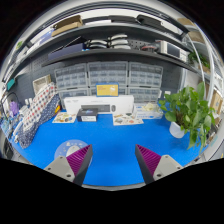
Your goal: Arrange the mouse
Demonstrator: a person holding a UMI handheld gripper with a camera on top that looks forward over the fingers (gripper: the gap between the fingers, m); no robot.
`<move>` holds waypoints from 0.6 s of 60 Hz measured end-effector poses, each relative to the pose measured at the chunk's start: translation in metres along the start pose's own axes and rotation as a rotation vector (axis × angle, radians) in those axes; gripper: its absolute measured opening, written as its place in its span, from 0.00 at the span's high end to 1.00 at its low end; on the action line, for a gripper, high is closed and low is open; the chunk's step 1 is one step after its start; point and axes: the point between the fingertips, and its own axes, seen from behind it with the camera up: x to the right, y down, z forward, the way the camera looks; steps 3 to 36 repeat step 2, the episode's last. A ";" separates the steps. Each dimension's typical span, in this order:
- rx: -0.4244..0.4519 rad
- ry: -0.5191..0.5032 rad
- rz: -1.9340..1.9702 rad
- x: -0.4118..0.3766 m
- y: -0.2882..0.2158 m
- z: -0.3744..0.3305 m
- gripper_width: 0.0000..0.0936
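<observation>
My gripper hangs open and wide above the blue tabletop, with only bare blue surface between its purple pads. A pale rounded object, which looks like the mouse, lies on the table just ahead of the left finger and partly behind its tip. The right finger has nothing near it.
A leafy potted plant stands at the table's right side. A patterned cloth bag lies to the left. At the back are a white box, small printed packets and drawer cabinets under shelves.
</observation>
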 end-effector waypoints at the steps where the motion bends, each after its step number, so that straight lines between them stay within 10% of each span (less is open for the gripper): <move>1: -0.001 -0.002 0.000 0.001 0.001 -0.001 0.07; 36: -0.001 -0.005 0.000 0.003 0.002 -0.001 0.07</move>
